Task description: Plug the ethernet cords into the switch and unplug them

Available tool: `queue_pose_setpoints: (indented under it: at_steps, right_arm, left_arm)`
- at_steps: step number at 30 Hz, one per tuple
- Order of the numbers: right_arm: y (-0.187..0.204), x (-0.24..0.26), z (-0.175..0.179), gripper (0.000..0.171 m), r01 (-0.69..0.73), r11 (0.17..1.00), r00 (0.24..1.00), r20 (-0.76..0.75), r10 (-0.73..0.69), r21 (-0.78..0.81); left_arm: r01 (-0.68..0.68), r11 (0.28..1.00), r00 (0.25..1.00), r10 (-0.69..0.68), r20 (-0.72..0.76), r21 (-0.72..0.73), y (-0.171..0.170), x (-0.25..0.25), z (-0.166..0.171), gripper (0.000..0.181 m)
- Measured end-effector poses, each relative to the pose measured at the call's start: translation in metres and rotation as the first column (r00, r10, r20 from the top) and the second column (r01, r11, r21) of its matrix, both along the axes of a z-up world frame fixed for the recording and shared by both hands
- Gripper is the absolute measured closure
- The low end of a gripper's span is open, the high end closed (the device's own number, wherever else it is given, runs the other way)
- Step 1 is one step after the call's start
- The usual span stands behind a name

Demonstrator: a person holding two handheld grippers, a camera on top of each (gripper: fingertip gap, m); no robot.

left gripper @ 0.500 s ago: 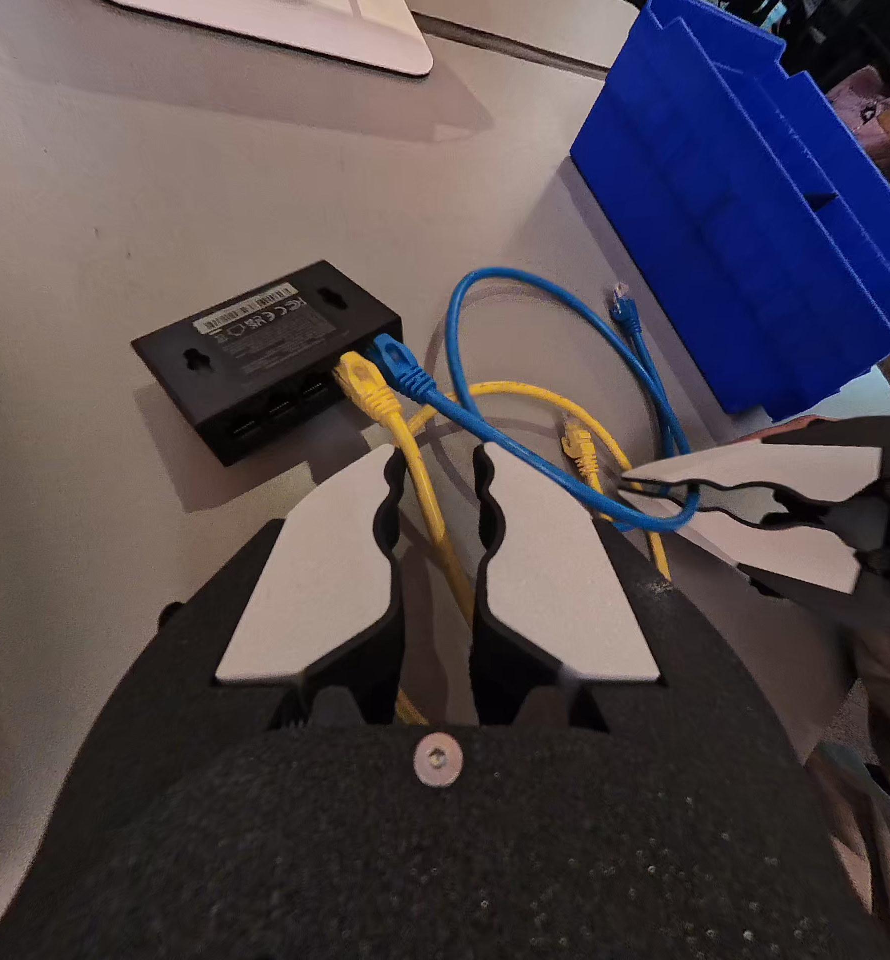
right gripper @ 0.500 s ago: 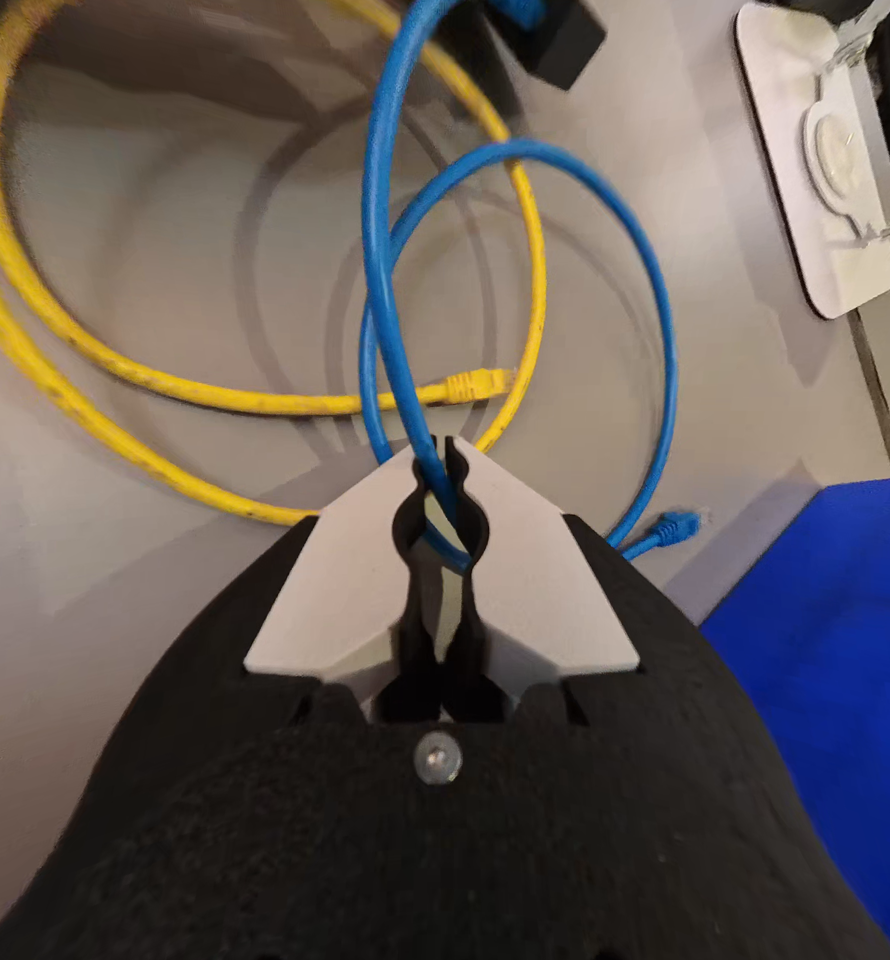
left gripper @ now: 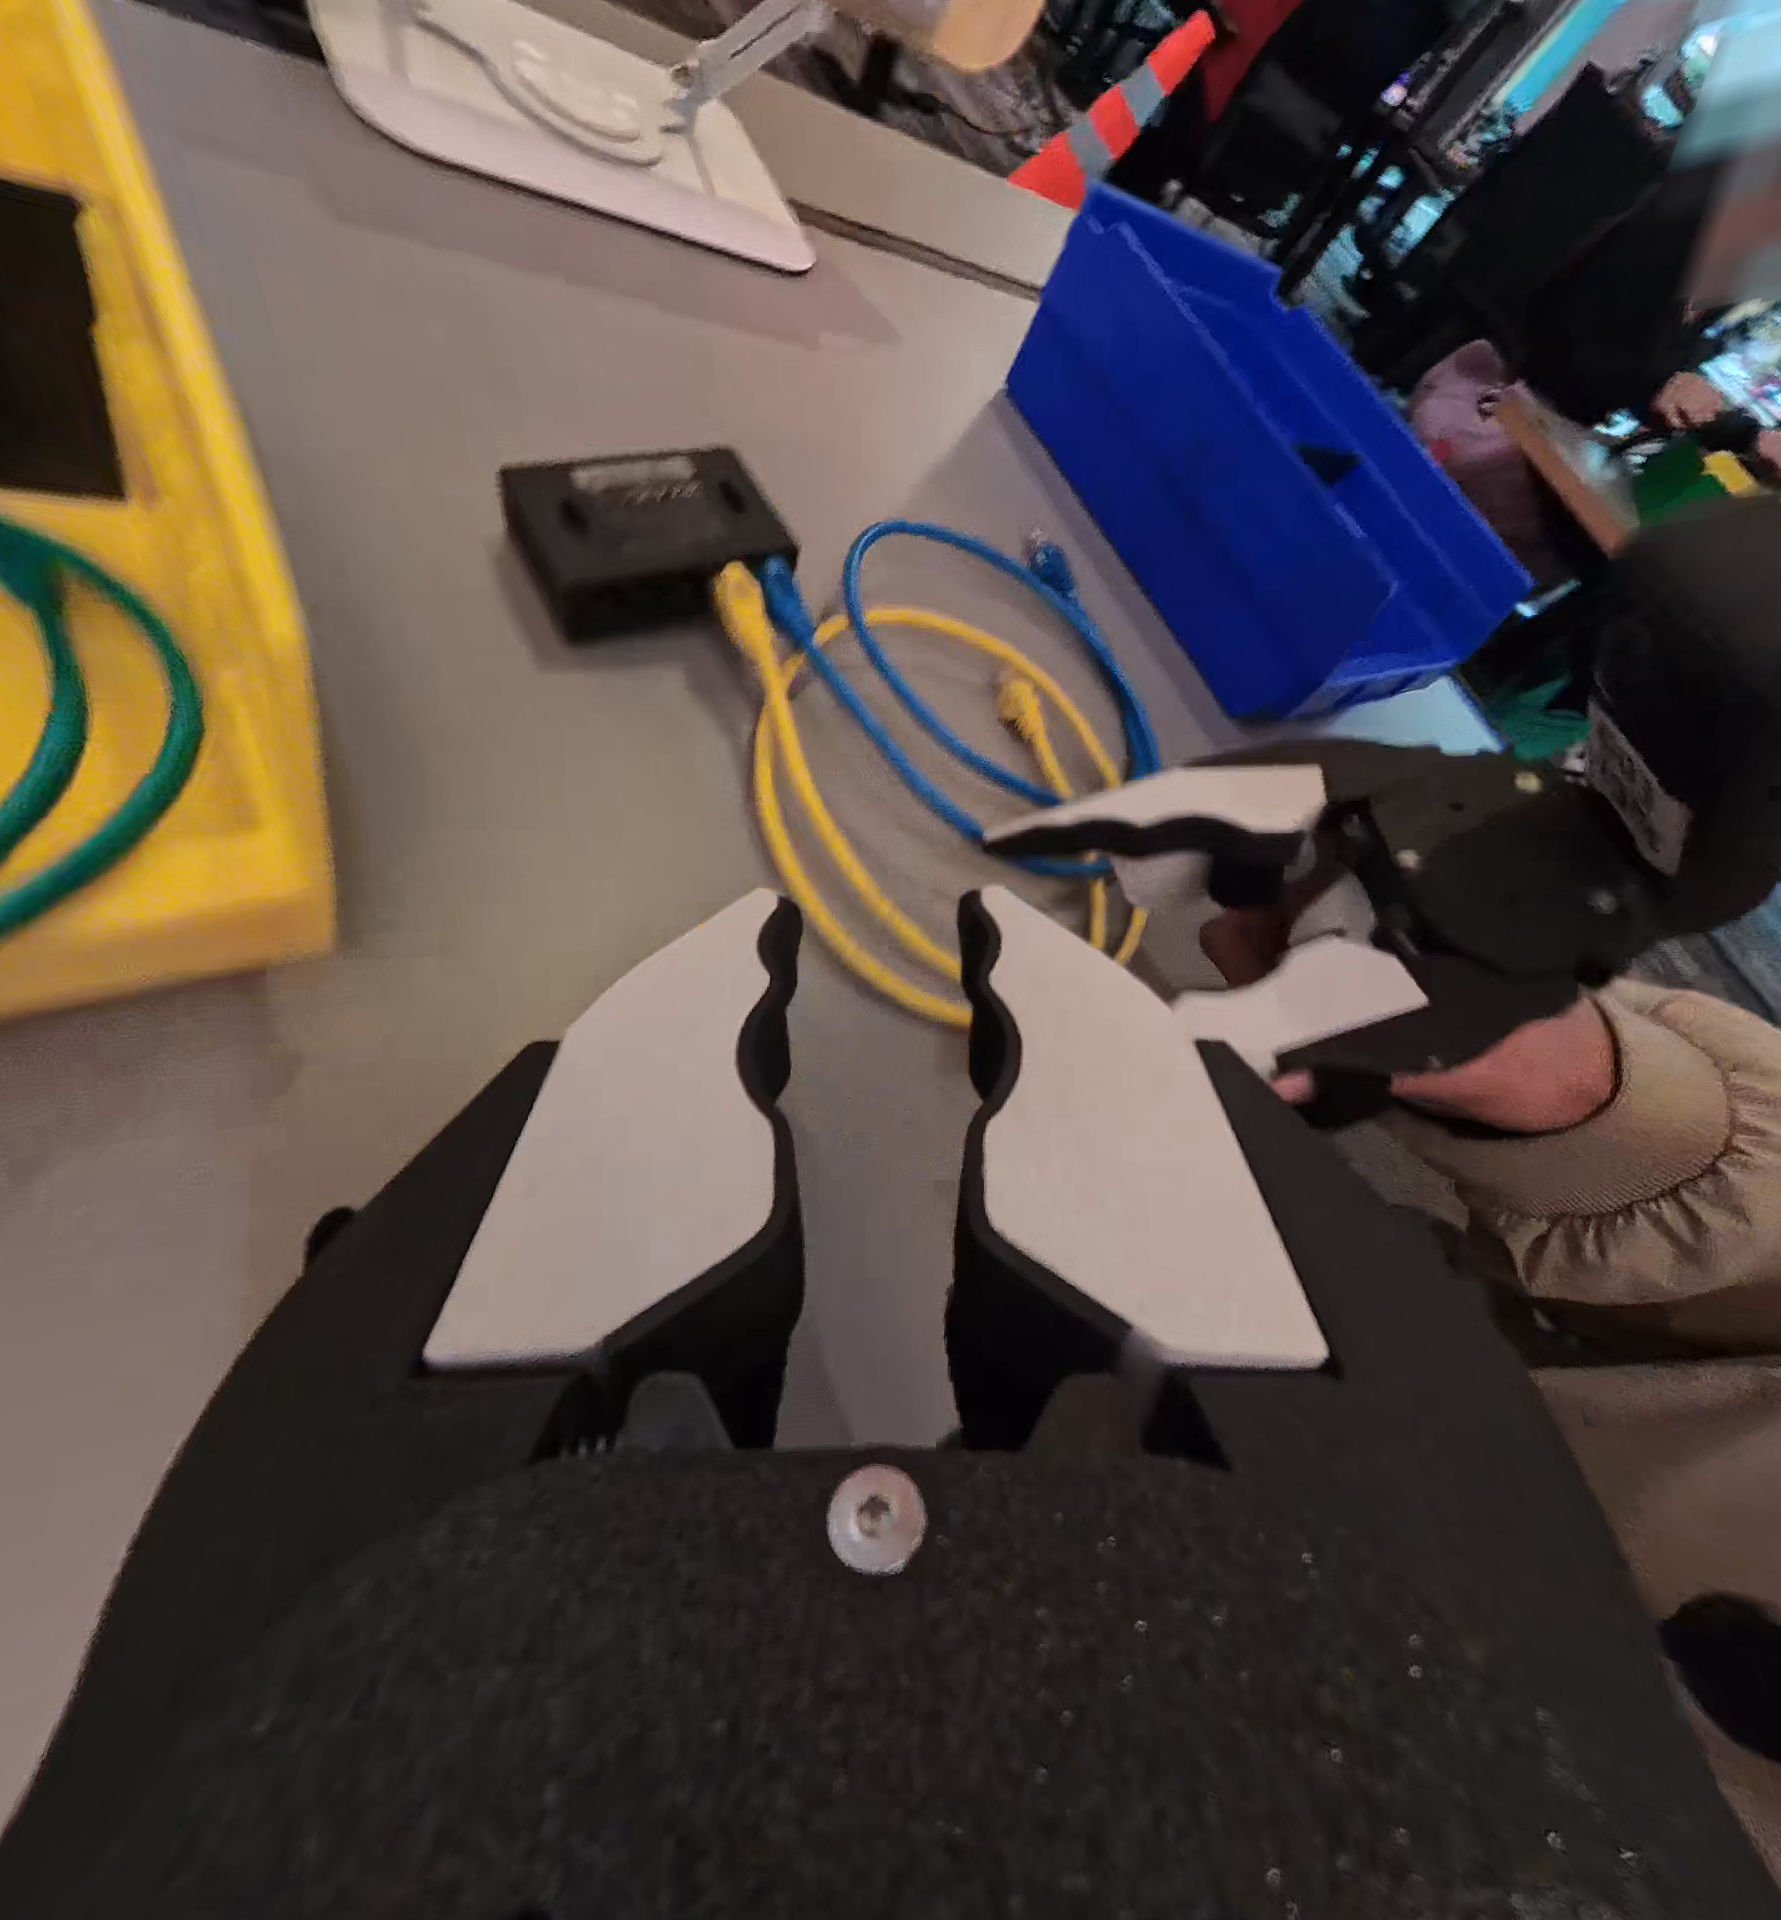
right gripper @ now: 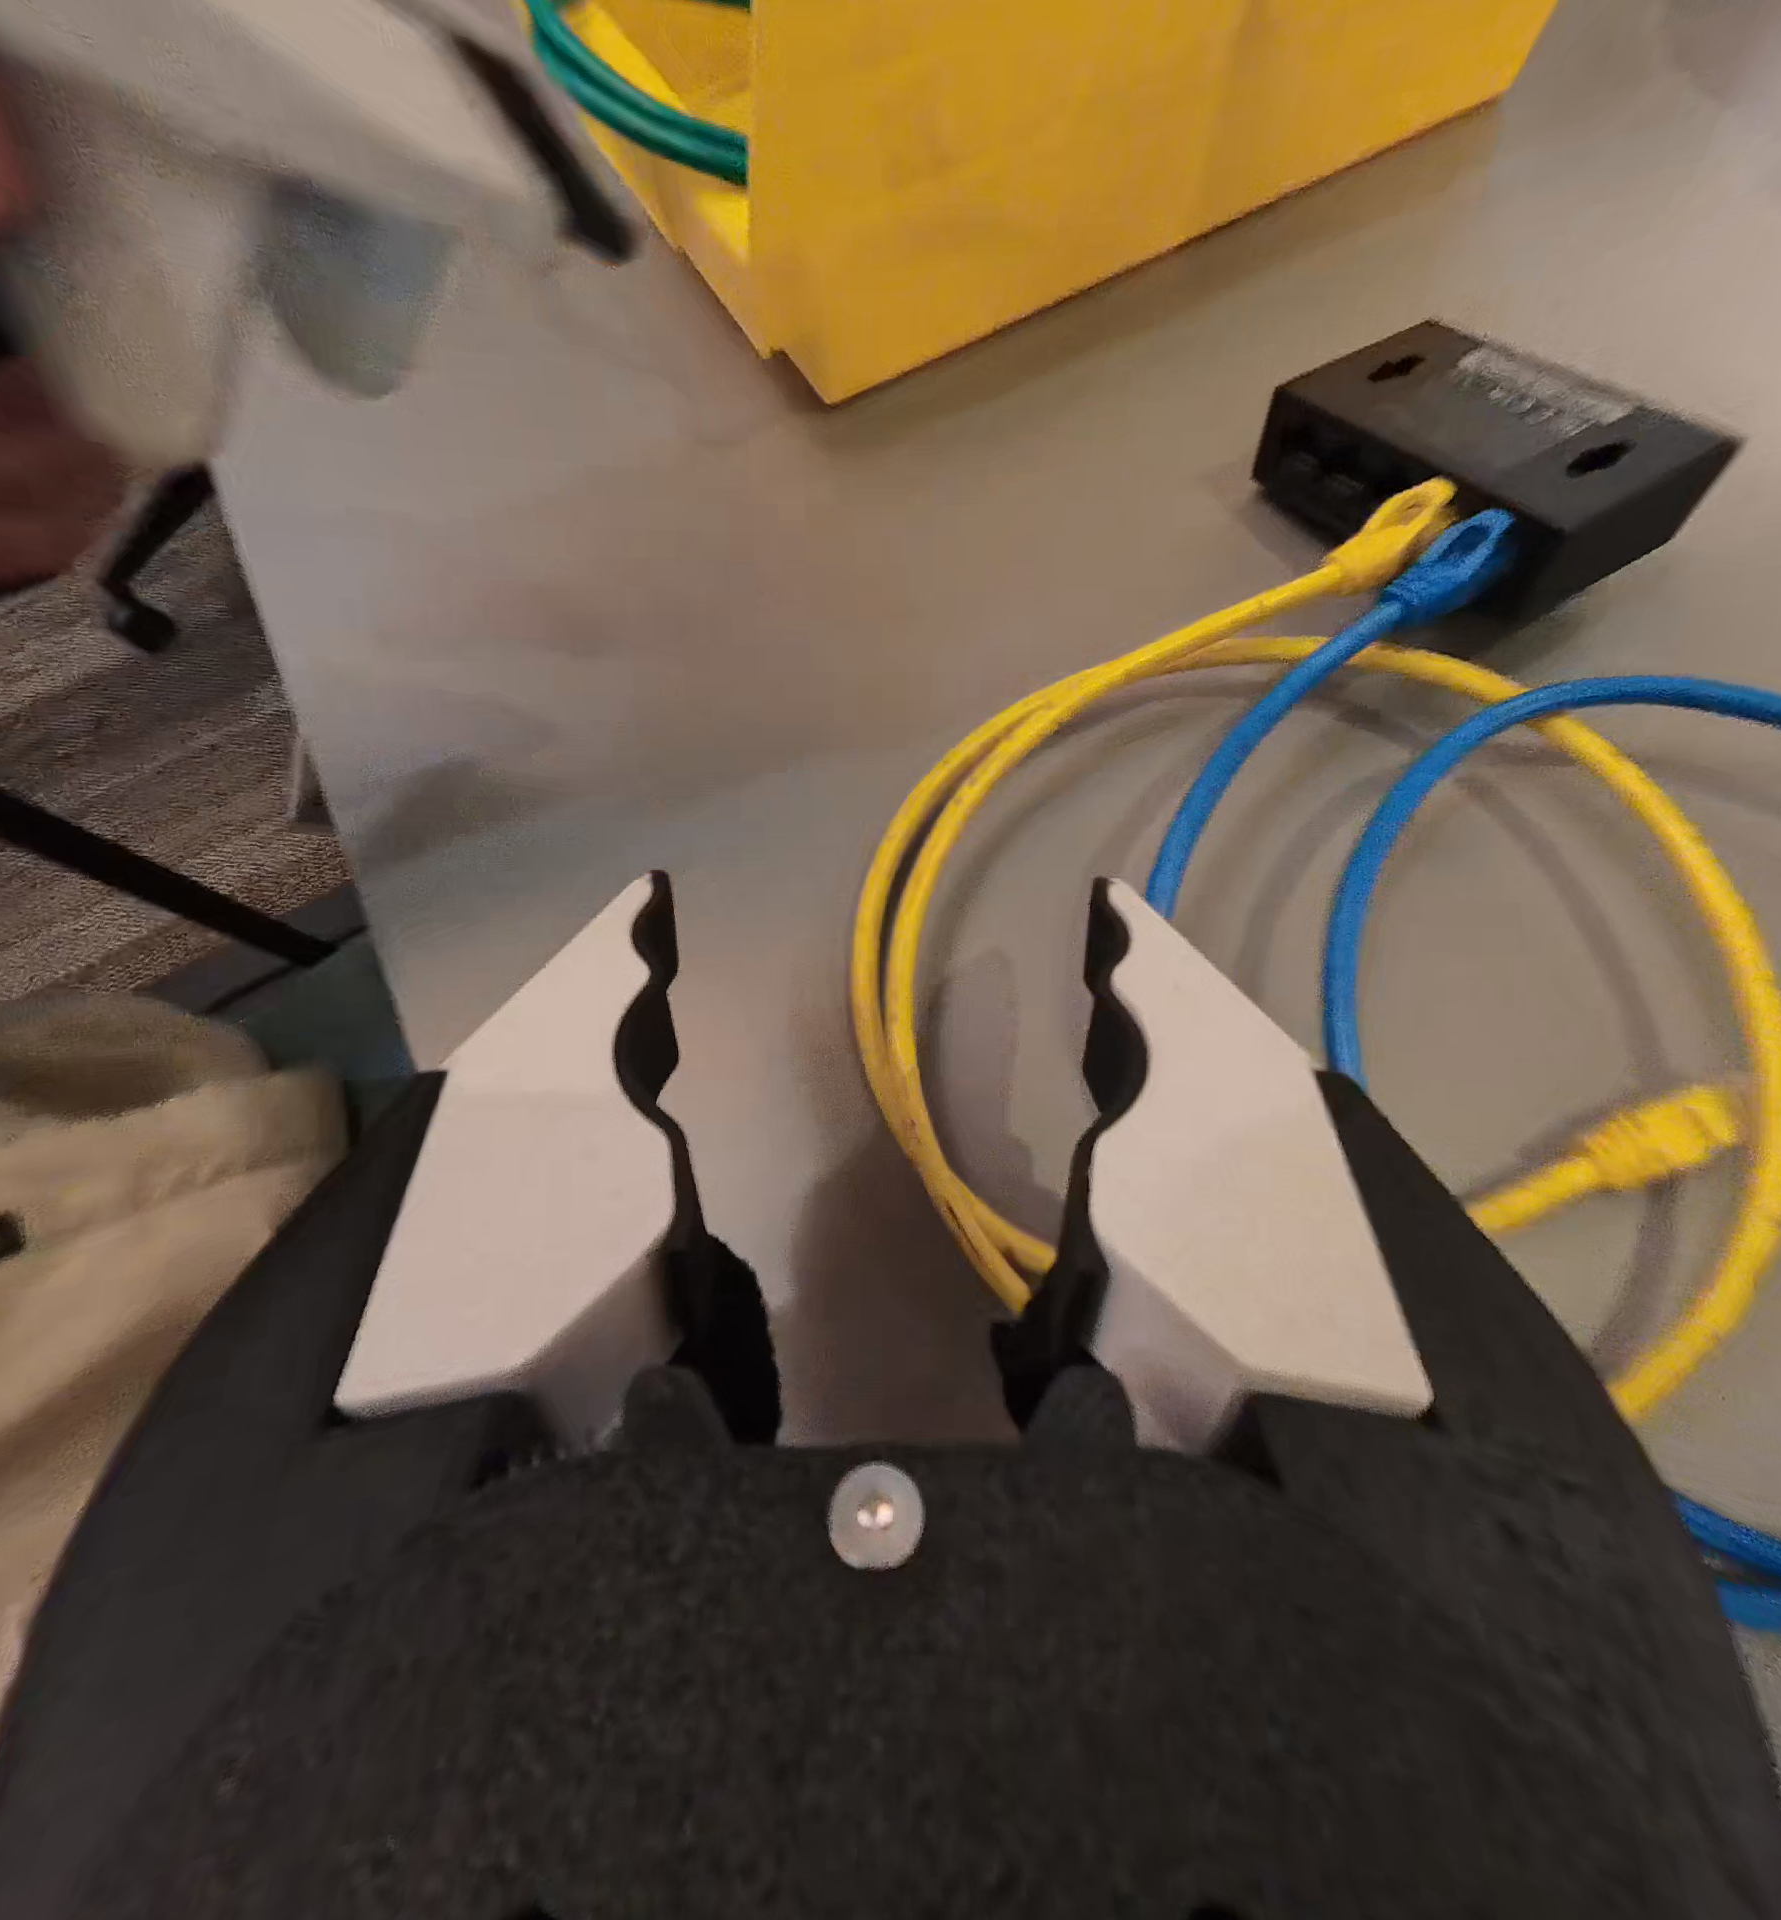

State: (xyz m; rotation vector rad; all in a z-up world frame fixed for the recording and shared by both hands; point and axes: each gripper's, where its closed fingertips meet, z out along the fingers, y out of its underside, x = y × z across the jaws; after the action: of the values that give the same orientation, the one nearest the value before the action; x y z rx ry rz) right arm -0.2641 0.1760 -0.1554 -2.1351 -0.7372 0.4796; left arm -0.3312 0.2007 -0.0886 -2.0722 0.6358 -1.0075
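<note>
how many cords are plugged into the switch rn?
2. The yellow cord and the blue cord sit in adjacent ports at one end of the switch. Their free ends lie loose on the table; the other visible ports look empty.

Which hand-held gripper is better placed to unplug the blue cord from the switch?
Probably right: the right hand-held gripper hangs open beside the blue ethernet cord; the left hand-held gripper is farther back.
</note>
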Motion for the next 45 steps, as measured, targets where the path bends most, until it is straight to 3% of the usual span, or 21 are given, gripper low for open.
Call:
queue_pose_setpoints:
  at_steps: [2, 4, 8, 13, 17, 20, 23, 25, 27, 30, 33, 36, 38, 40, 45]
  right_arm:
    - [0.009, -0.006, -0.020, 0.087, 0.039, 0.998, 0.996, 0.082, -0.036, -0.043]
    - [0.015, -0.001, -0.036, 0.095, 0.056, 0.998, 0.980, 0.191, -0.050, -0.025]
    - [0.013, 0.016, -0.037, 0.164, -0.028, 1.000, 0.959, 0.282, 0.024, 0.008]
    - [0.009, 0.087, -0.037, 0.164, -0.152, 0.988, 0.911, 0.387, 0.145, -0.014]
    - [0.012, 0.139, -0.033, 0.162, 0.007, 1.000, 0.928, 0.372, -0.010, 0.011]
    - [0.003, 0.141, -0.016, 0.151, 0.072, 0.996, 0.978, 0.193, -0.080, 0.048]
    - [-0.014, 0.124, 0.015, 0.137, 0.104, 0.988, 0.990, -0.102, -0.093, 0.115]
    - [-0.026, 0.118, 0.019, 0.135, 0.122, 0.988, 0.971, -0.219, -0.098, 0.099]
    - [-0.033, 0.114, 0.015, 0.134, 0.107, 0.992, 0.969, -0.232, -0.089, 0.067]
    - [-0.036, 0.111, 0.011, 0.133, 0.064, 0.995, 0.981, -0.188, -0.048, 0.080]
    - [-0.040, 0.110, 0.009, 0.133, 0.033, 0.998, 0.974, -0.224, -0.021, 0.052]
    - [-0.040, 0.114, 0.011, 0.133, 0.040, 0.998, 0.965, -0.259, -0.029, 0.038]
    - [-0.038, 0.118, 0.013, 0.134, 0.056, 0.998, 0.962, -0.271, -0.043, 0.039]
    - [-0.038, 0.121, 0.014, 0.134, 0.062, 0.998, 0.956, -0.288, -0.051, 0.028]
    - [-0.037, 0.123, 0.012, 0.134, 0.069, 0.998, 0.954, -0.294, -0.062, 0.013]
  left_arm:
    - [-0.047, 0.999, 0.999, 0.047, -0.018, 0.013, -0.014, -0.019, -0.018, 0.152]
    - [-0.100, 0.994, 0.993, 0.102, -0.057, 0.035, -0.021, -0.036, -0.040, 0.153]
    - [-0.075, 0.997, 0.996, 0.075, -0.051, -0.002, -0.025, -0.037, -0.050, 0.154]
    - [-0.022, 1.000, 0.994, 0.020, -0.104, -0.017, -0.034, -0.034, -0.063, 0.154]
    - [-0.019, 1.000, 0.994, 0.020, -0.111, 0.003, -0.030, -0.035, -0.062, 0.153]
    - [-0.034, 0.998, 0.995, 0.039, -0.096, 0.053, -0.017, -0.046, -0.054, 0.150]
    - [-0.168, 0.981, 0.983, 0.174, -0.060, 0.093, 0.019, -0.079, -0.041, 0.141]
    - [-0.350, 0.937, 0.937, 0.350, 0.016, -0.003, 0.050, -0.112, -0.035, 0.131]
    - [-0.482, 0.861, 0.860, 0.500, 0.100, -0.164, 0.072, -0.138, -0.034, 0.128]
    - [-0.561, 0.770, 0.766, 0.622, 0.160, -0.304, 0.092, -0.159, -0.037, 0.119]
    - [-0.500, 0.750, 0.704, 0.643, 0.302, -0.433, 0.102, -0.160, -0.031, 0.128]
    - [-0.415, 0.705, 0.662, 0.668, 0.340, -0.575, 0.108, -0.158, -0.048, 0.133]
    - [-0.332, 0.745, 0.632, 0.631, 0.450, -0.579, 0.109, -0.152, -0.043, 0.138]
    - [-0.296, 0.778, 0.639, 0.593, 0.490, -0.555, 0.107, -0.145, -0.040, 0.167]
    - [-0.249, 0.830, 0.656, 0.523, 0.544, -0.499, 0.102, -0.138, -0.024, 0.170]
